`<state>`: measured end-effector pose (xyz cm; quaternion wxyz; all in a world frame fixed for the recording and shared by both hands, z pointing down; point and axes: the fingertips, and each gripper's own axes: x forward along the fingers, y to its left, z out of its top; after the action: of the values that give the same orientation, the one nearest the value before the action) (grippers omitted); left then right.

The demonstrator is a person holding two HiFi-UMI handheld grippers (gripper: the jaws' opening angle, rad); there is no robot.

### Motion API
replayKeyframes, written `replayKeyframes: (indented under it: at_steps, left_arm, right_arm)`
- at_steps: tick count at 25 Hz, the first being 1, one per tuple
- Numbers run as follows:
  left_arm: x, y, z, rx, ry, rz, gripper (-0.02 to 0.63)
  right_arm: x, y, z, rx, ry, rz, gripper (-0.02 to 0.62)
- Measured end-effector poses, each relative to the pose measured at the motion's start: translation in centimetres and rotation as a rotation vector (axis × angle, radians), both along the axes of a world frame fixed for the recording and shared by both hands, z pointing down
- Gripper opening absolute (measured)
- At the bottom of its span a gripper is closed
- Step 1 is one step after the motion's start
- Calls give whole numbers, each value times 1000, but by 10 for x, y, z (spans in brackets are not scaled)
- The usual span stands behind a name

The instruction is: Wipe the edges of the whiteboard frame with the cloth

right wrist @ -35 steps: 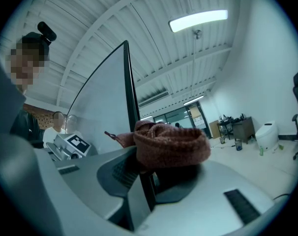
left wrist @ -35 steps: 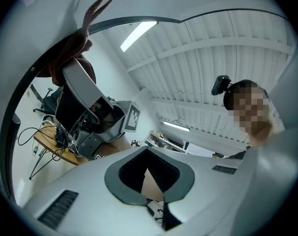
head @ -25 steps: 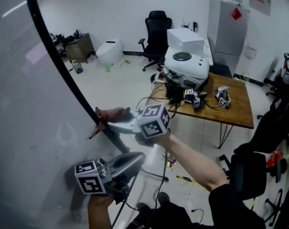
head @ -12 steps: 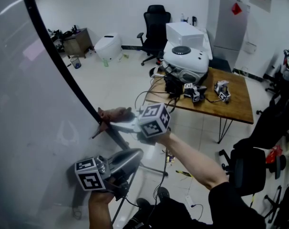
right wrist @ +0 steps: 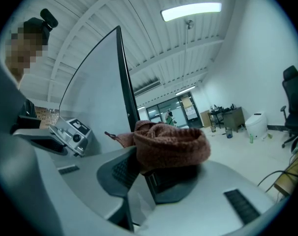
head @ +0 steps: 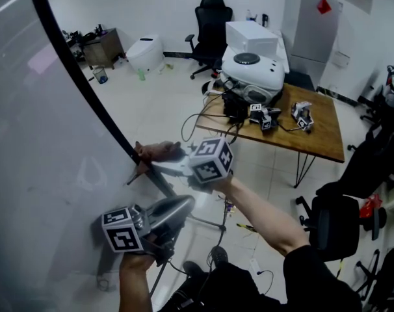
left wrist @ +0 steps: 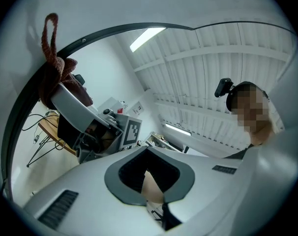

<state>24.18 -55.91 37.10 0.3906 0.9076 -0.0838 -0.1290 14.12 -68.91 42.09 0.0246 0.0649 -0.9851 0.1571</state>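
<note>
The whiteboard [head: 34, 148] fills the left of the head view, and its black frame [head: 80, 77] curves down its right side. A reddish-brown cloth [head: 155, 152] is pressed onto the frame's lower part, with my right gripper [head: 157, 166] shut on it. The right gripper view shows the cloth [right wrist: 171, 144] bunched over the jaws of the right gripper [right wrist: 141, 168], beside the frame [right wrist: 125, 77]. My left gripper [head: 184, 205] hangs lower, apart from the board, shut and holding nothing. The left gripper view looks past the left gripper [left wrist: 146, 150] up at the cloth [left wrist: 53, 73] on the frame [left wrist: 21, 112].
A wooden table [head: 320, 138] with a white appliance [head: 252, 70] and cables stands behind the grippers. Black office chairs stand at the back [head: 210, 18] and right [head: 333, 226]. The board's stand leg [head: 207, 221] and loose cables run over the floor below.
The right gripper and cloth stay at about the same spot on the frame. Only the head view has shifted a little; the left gripper barely moved.
</note>
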Motion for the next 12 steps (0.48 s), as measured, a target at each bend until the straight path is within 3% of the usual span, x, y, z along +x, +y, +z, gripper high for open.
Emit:
replayKeyframes:
  at_steps: [12]
  left_arm:
    - [4,5,31,-11,9,6,-5]
  right_arm:
    - [6,6,19,-7,-51,19,85]
